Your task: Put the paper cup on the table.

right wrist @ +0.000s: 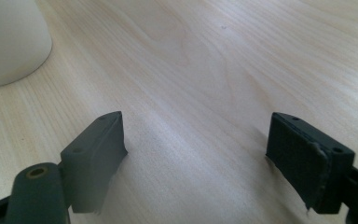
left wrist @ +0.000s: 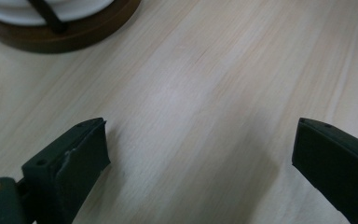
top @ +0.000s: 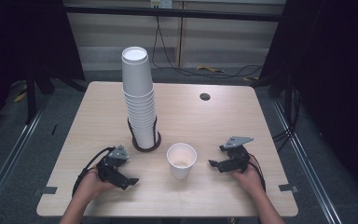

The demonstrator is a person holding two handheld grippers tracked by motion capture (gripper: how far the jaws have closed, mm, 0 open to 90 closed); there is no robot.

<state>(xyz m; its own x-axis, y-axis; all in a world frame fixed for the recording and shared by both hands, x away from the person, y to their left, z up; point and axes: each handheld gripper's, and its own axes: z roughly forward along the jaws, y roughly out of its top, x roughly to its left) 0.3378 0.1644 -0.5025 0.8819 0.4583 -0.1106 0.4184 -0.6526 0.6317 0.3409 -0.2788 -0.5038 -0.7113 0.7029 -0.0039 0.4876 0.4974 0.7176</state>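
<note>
A tall stack of white paper cups (top: 139,100) stands in a dark round holder (top: 146,143) at the table's middle. A single white paper cup (top: 182,160) stands upright in front of it. To the cup's left, low over the wood, my left gripper (top: 129,182) is open with nothing between its jaws; the holder's rim (left wrist: 60,32) shows at the top left of the left gripper view. Right of the cup, my right gripper (top: 213,164) is open and apart from it. The cup's side (right wrist: 9,42) appears at the upper left of the right gripper view.
The light wooden table (top: 98,112) has a round cable hole (top: 205,97) at the back right and tape marks (top: 49,190) near its front corners. Cables lie on the floor behind the table. Dark curtains hang on both sides.
</note>
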